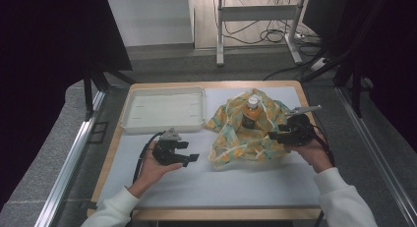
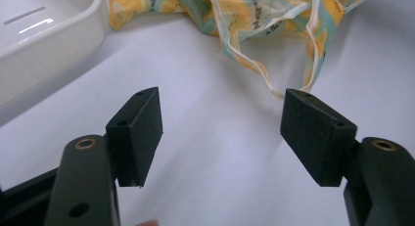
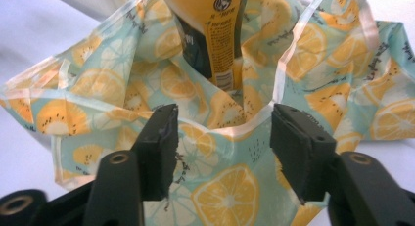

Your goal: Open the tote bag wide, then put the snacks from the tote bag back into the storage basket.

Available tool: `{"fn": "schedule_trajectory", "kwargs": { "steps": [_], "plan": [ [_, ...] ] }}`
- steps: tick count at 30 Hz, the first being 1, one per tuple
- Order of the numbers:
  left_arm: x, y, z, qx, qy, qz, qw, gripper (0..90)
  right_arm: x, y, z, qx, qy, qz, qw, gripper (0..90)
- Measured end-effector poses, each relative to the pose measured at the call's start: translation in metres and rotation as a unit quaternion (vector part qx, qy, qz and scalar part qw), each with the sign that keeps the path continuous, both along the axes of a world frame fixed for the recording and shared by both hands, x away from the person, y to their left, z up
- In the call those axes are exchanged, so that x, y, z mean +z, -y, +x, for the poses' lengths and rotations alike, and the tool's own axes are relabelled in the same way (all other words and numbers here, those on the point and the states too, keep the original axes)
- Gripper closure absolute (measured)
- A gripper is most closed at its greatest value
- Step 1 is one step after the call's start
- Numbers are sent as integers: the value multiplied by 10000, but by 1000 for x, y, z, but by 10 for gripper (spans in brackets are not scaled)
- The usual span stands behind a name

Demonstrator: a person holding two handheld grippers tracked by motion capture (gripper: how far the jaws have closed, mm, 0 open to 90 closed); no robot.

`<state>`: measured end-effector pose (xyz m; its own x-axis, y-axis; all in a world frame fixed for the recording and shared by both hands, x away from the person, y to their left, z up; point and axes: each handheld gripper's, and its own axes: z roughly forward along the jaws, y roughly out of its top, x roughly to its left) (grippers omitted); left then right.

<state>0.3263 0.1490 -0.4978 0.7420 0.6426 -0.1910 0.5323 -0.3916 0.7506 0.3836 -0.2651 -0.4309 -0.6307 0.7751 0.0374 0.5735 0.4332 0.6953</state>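
A bottle (image 1: 252, 112) of orange drink stands upright on the white table cover (image 1: 196, 183), right of the middle, wrapped low down in a loose cloth bag (image 1: 246, 133) printed with lemon and orange slices on pale green. The bag lies rumpled around the bottle's base, its mouth spread open so that the white cap and neck rise clear of the fabric. The right gripper (image 1: 275, 135) sits just at the right edge of the bag, pointing left toward the bottle; in the right gripper view its jaws stand partly apart with the bag's white-trimmed rim (image 3: 244, 130) between them, but the pads are not pressing on the cloth, so it grips nothing. The bottle's label (image 3: 220, 45) stands just beyond the jaws, straight ahead. The left gripper (image 1: 189, 151) is held low over the bare table cover to the left of the bag, near it but apart, pointing right toward it. Its jaws stand wide open with only white surface between them; in the left gripper view a hanging loop of the bag's trim (image 2: 288, 84) lies just past the far pad without touching that can be told. A shallow white tray (image 1: 130, 121) rests at the back left of the table, beside the bag and behind the left gripper.
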Motion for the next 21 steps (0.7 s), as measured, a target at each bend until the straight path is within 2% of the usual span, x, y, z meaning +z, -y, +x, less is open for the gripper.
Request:
{"fn": "schedule_trajectory", "kwargs": {
  "steps": [8, 10, 21],
  "plan": [
    [-4, -3, -4, 25, 18, 40, 10000, 318, 7, -3, 3, -26, 112, 67, 9999, 359],
    [-4, -3, -5, 14, 65, 97, 9999, 318, 10, -4, 5, 1, 149, 92, 9998, 353],
    [-7, -4, -10, 25, 86, 115, 9999, 318, 23, -20, 19, 79, 145, 45, 9999, 333]
  ]
}}
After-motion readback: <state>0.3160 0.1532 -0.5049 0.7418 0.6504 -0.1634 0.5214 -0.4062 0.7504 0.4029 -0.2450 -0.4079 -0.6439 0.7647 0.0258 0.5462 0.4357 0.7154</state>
